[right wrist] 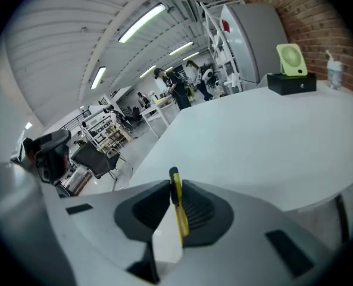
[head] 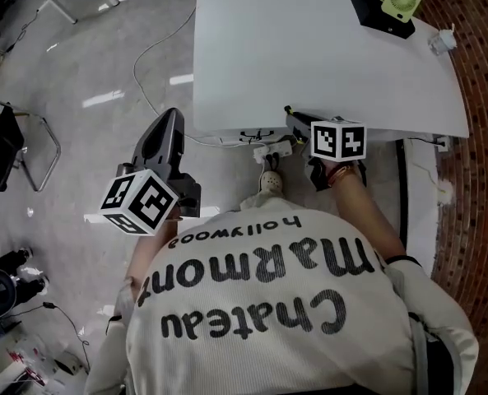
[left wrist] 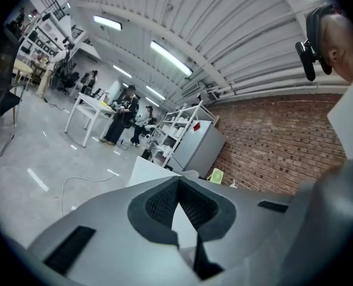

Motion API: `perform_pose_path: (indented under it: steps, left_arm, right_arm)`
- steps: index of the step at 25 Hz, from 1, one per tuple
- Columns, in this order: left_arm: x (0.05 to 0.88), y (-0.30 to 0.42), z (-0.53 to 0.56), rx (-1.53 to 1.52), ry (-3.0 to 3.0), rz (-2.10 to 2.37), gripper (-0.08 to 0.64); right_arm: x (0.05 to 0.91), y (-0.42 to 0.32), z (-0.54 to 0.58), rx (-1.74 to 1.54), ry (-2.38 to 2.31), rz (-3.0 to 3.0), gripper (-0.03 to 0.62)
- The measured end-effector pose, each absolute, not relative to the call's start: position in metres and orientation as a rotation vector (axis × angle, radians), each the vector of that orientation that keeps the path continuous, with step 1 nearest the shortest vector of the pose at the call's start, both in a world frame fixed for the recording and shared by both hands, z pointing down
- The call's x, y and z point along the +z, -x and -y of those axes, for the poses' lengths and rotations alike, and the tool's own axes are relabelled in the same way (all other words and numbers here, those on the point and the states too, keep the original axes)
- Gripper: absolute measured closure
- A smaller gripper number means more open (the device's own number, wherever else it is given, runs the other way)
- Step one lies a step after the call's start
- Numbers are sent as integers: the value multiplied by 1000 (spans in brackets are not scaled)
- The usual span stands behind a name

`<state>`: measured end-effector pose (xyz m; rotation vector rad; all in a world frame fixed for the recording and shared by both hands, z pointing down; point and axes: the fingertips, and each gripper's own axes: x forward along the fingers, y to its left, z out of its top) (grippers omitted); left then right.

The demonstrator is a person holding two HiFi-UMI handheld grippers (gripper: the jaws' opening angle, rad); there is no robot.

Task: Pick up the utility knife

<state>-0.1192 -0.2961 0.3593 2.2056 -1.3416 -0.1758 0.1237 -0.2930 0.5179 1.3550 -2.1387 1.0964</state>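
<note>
Your right gripper [right wrist: 175, 189] pinches the slim yellow-and-black utility knife [right wrist: 178, 214] between its pads, edge-on, at the white tabletop's [right wrist: 253, 130] near edge; your left gripper's [left wrist: 177, 182] tips are pressed together, holding nothing, over the grey floor [head: 104, 72].

The white counter [head: 309, 56] looks matt, the grey floor [head: 104, 64] glossy, the red brick wall [head: 484, 89] rough, the slim yellow utility knife [right wrist: 178, 204] plastic.
</note>
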Motion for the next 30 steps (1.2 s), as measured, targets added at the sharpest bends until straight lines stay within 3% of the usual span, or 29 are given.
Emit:
perform_pose_path:
  steps: [12,30]
  left_arm:
    - [346,123,259,-166,-2310,1221,560]
    - [325,150,222,-134,-2405,1268,560]
  right_arm:
    - [449,-70,252,1229,-1482,2343,529]
    - [333,-36,217,770,-1777,2594,529]
